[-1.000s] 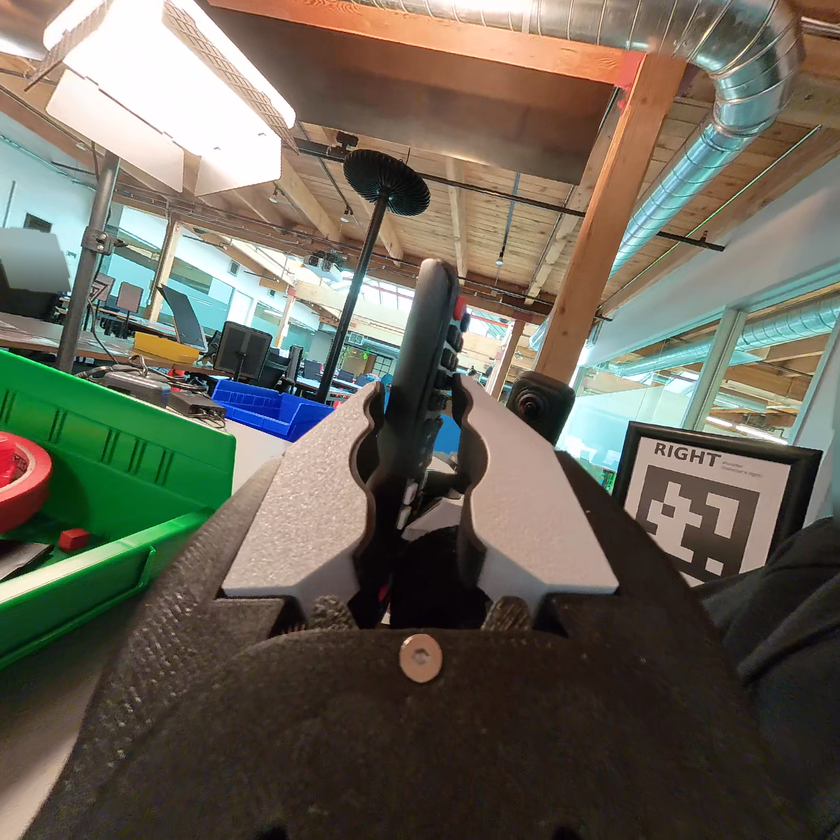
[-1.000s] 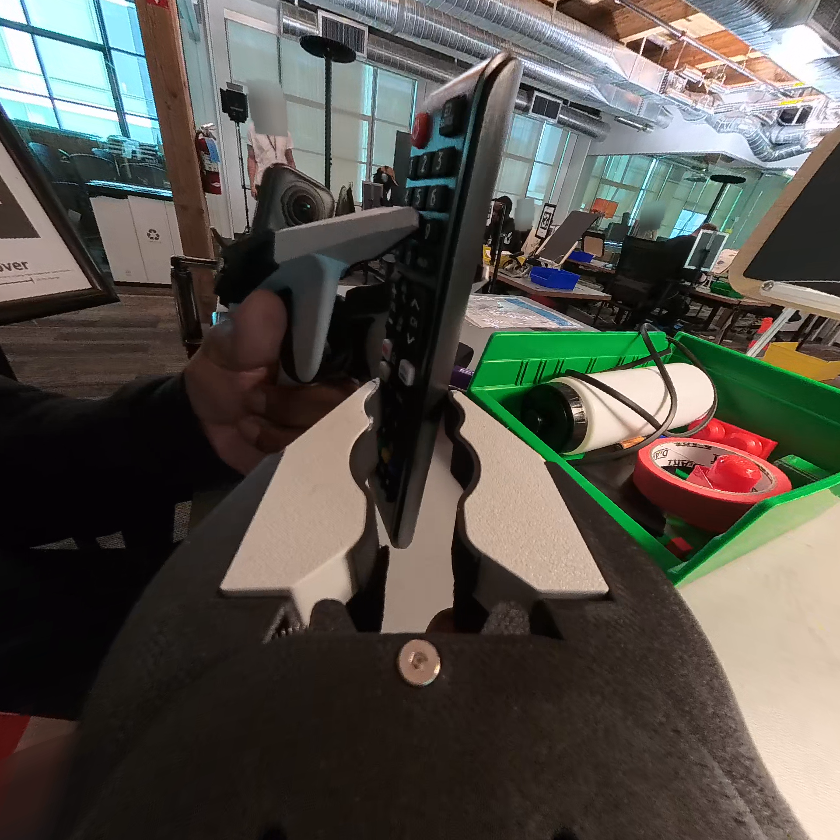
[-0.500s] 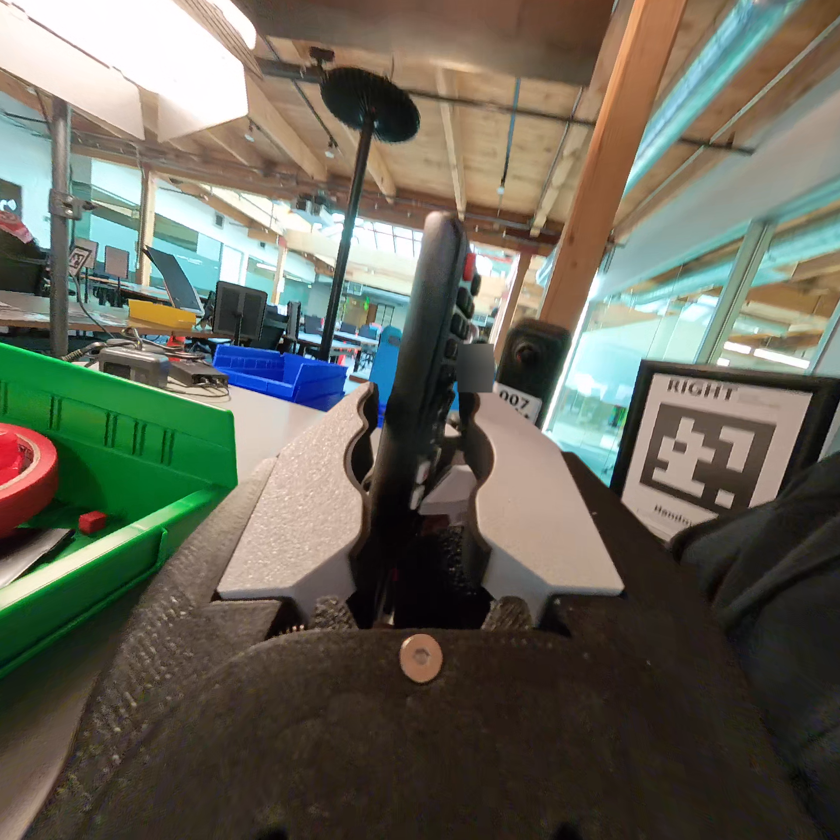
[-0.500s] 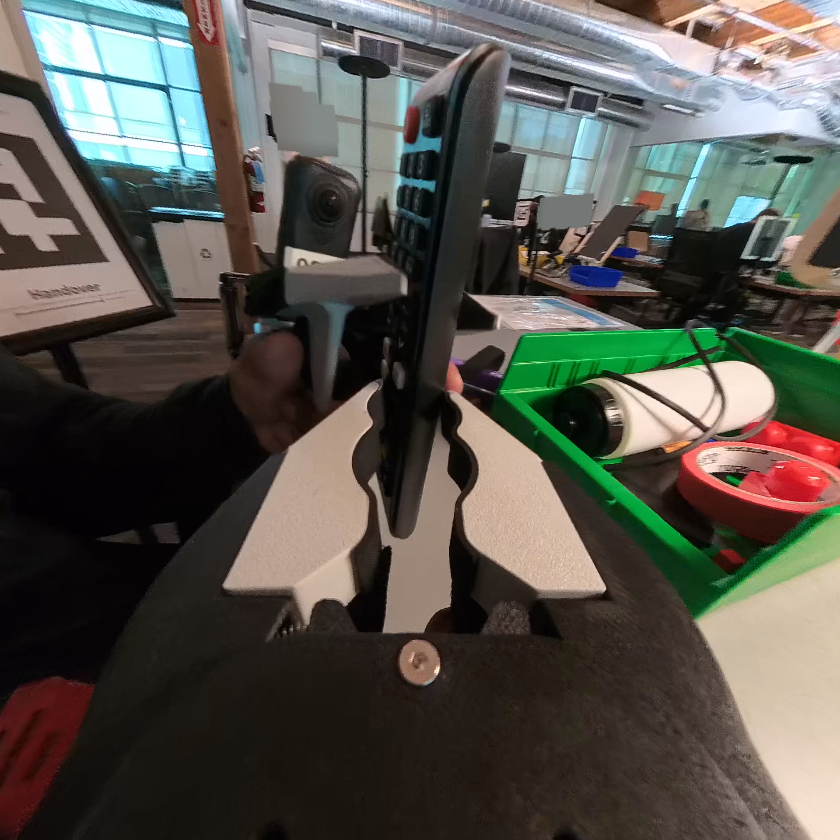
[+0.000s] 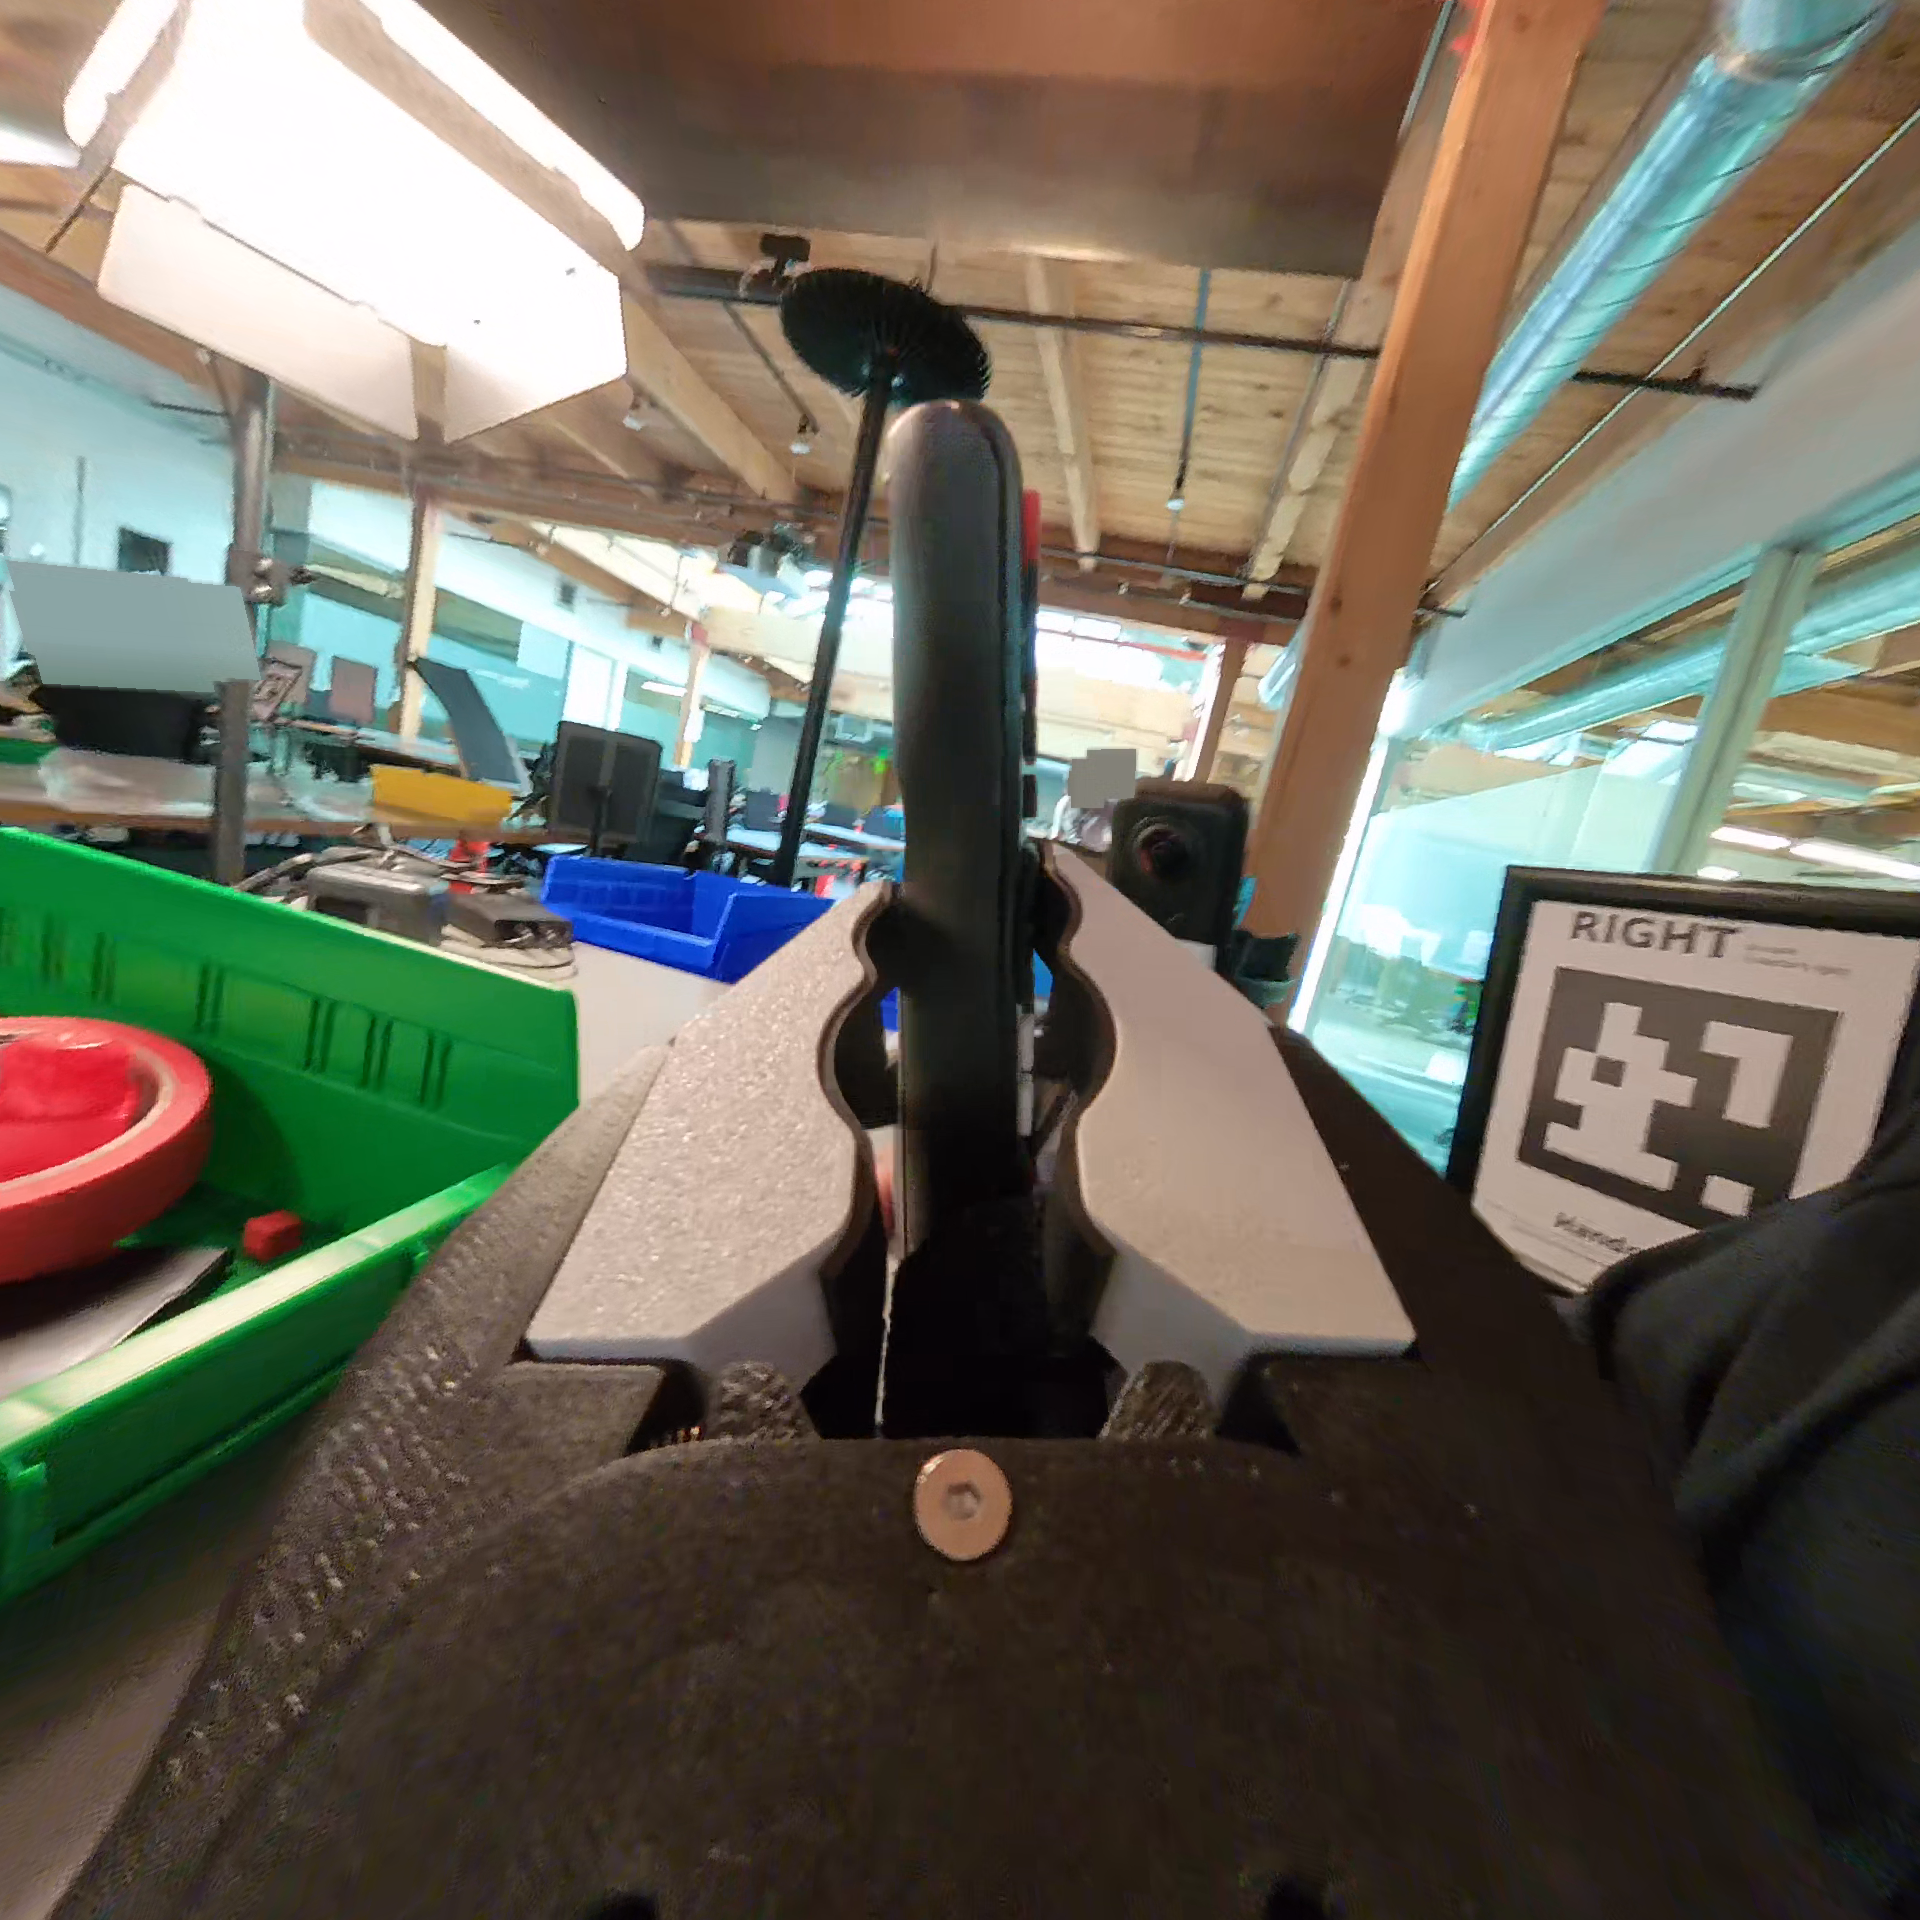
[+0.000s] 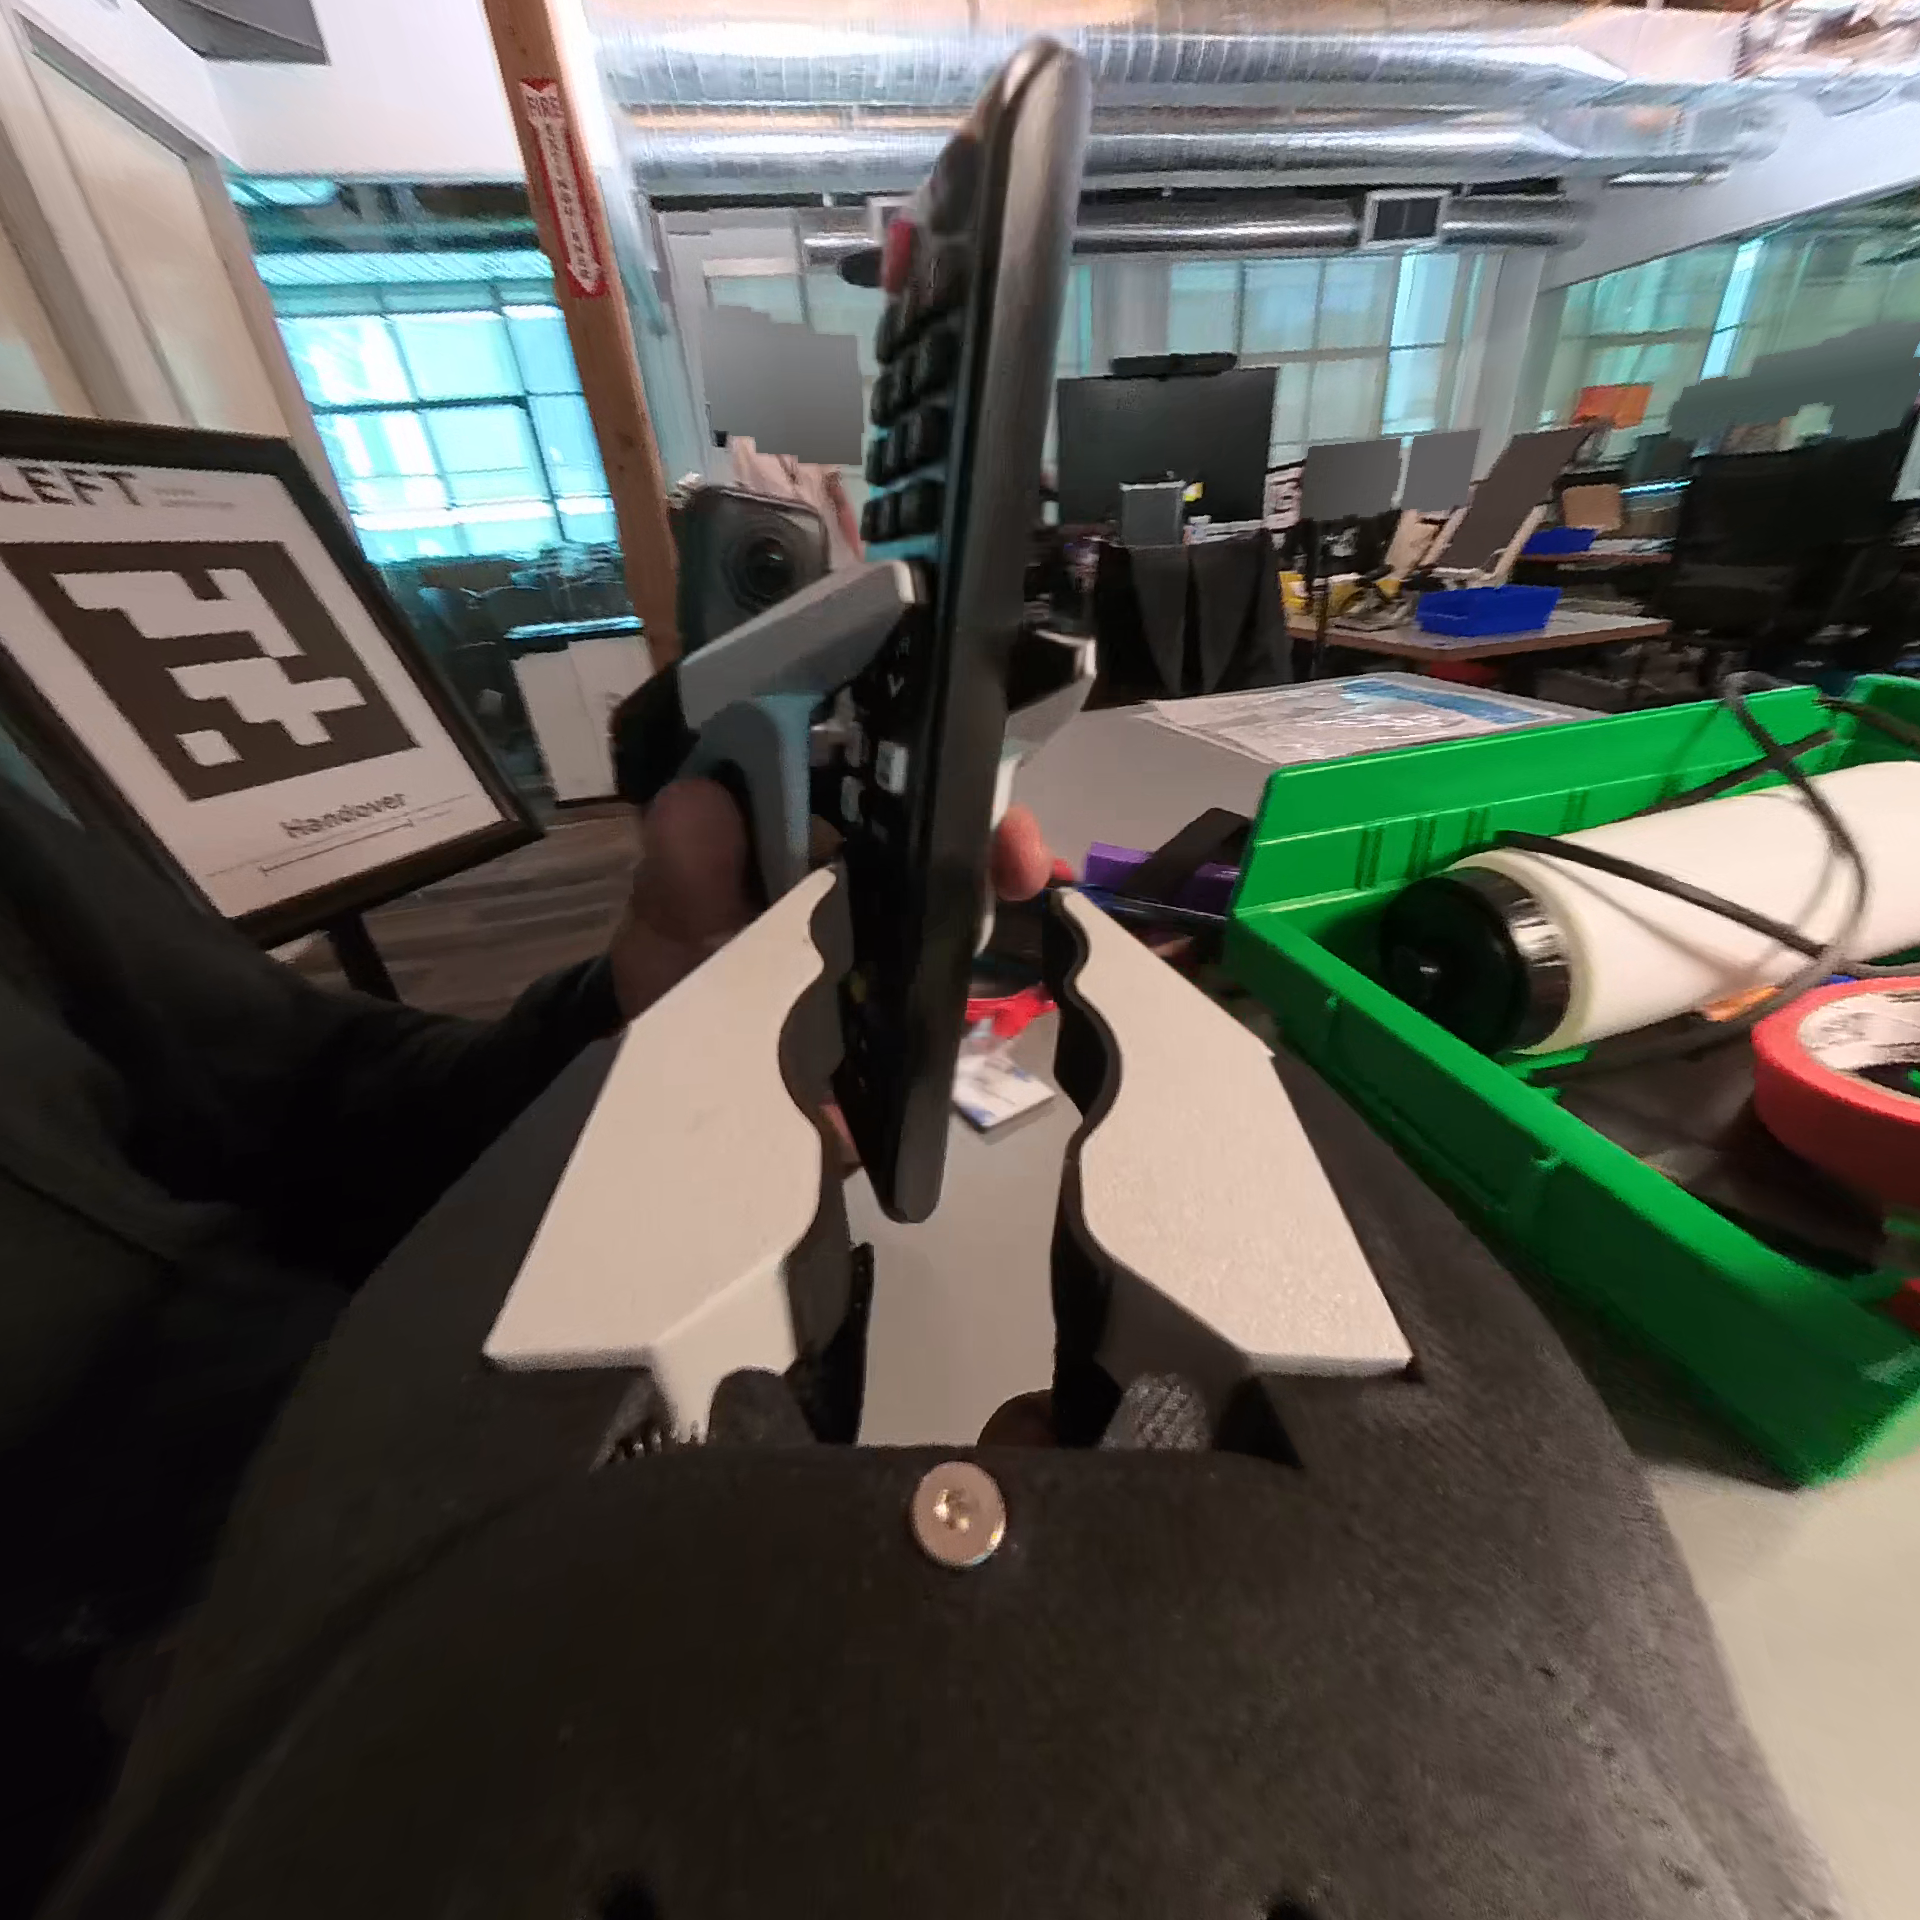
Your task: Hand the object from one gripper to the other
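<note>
Green bin with red tape roll

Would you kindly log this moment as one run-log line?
phase: handover | object: remote control upright | left gripper: shut on remote control | right gripper: open around its lower end | background: green bin

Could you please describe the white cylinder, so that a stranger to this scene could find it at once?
Look first at the big green bin on the table, at the right of the right wrist view. Inside it, along the far wall, lies the white cylinder on its side. Unlike the red tape roll beside it, it is long, with a black cap and a dark cable over it.
</note>
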`<state>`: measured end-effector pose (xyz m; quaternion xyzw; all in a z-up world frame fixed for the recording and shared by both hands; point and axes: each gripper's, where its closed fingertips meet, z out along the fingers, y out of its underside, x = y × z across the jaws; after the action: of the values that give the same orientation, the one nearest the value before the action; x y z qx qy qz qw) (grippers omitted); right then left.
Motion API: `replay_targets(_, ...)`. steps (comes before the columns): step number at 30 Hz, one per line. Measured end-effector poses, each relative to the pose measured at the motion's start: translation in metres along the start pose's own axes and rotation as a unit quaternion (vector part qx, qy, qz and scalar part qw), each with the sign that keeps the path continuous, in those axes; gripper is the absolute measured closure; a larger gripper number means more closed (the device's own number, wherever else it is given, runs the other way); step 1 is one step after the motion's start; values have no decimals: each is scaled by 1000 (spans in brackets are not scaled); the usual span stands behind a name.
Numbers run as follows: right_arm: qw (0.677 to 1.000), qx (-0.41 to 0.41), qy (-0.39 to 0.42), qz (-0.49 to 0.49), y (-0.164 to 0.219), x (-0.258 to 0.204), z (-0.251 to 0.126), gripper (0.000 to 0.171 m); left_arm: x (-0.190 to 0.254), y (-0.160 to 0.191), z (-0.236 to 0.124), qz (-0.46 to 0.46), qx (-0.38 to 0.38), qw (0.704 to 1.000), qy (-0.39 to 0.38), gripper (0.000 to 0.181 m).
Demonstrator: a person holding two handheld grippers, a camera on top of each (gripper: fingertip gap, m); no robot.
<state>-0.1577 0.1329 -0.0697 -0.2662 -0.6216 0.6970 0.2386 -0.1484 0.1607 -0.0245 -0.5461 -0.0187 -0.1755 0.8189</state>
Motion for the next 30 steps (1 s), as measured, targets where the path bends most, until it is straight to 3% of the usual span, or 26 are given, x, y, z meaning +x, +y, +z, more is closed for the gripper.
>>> replay_targets(2,999,4,-35,20,-1,-10,1,147,5,-4,-1,-31,13,999,24,155)
replay_targets(10,997,47,-45,50,-16,-7,-8,148,10,5,2,-64,-13,997,47,142)
replay_targets(13,996,54,-48,52,-18,-7,-9,148,11,9,2,-53,-26,997,50,156)
replay_targets(18,994,51,-58,74,-16,-9,-7,135,7,-2,-3,-44,1,998,40,156)
replay_targets(23,997,15,-57,53,-4,-12,-2,146,8,-6,-4,-67,12,996,50,155)
replay_targets(28,994,67,-47,79,-22,-2,-12,147,6,3,0,-83,-9,996,45,147)
replay_targets(30,993,82,-45,75,-27,-1,-14,147,8,12,2,-86,-33,994,51,154)
